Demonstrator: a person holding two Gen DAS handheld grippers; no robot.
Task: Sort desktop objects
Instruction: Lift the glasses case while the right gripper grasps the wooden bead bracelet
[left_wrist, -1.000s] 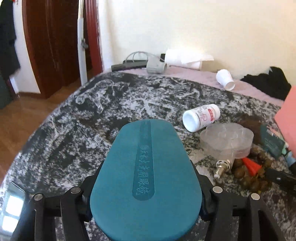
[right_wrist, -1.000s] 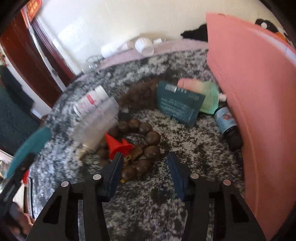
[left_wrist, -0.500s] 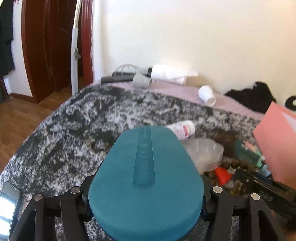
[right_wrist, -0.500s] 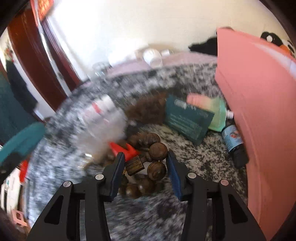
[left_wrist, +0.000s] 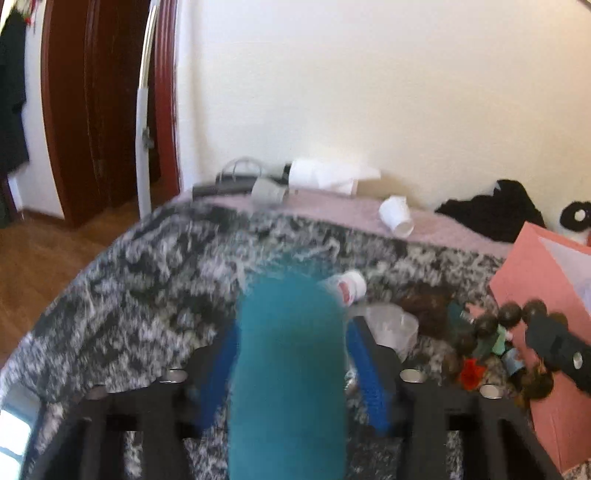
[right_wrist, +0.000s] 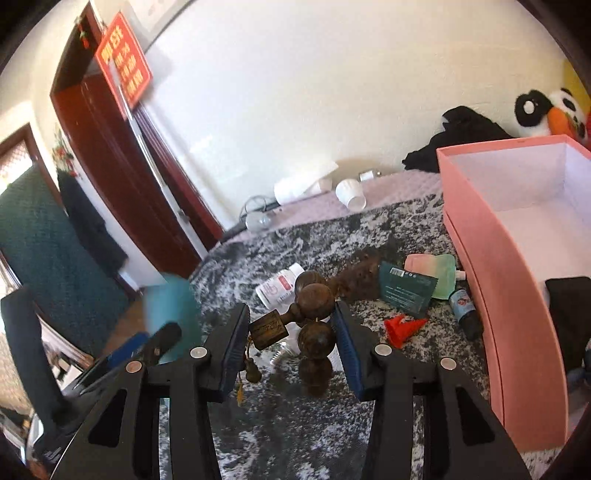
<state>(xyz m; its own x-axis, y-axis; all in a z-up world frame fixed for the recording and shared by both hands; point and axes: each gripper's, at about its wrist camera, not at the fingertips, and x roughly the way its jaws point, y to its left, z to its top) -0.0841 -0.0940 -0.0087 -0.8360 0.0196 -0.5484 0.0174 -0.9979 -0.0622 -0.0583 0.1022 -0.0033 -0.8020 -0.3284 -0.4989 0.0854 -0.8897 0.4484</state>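
Between our right gripper's (right_wrist: 290, 341) fingers hangs a string of wooden beads (right_wrist: 314, 302), clamped and raised off the speckled cloth (right_wrist: 295, 424), near the pink box (right_wrist: 491, 266). Our left gripper (left_wrist: 288, 354) grips a teal case (left_wrist: 288, 369), also in the air. We judge sorting barely begun: the box holds one dark item (right_wrist: 569, 314); pill bottle (right_wrist: 277, 284), green packet (right_wrist: 406, 288), pouch (right_wrist: 432, 269), small dark bottle (right_wrist: 463, 306) and red cone (right_wrist: 402, 328) remain outside. Labels too small to read; red door sign (right_wrist: 123, 61) illegible.
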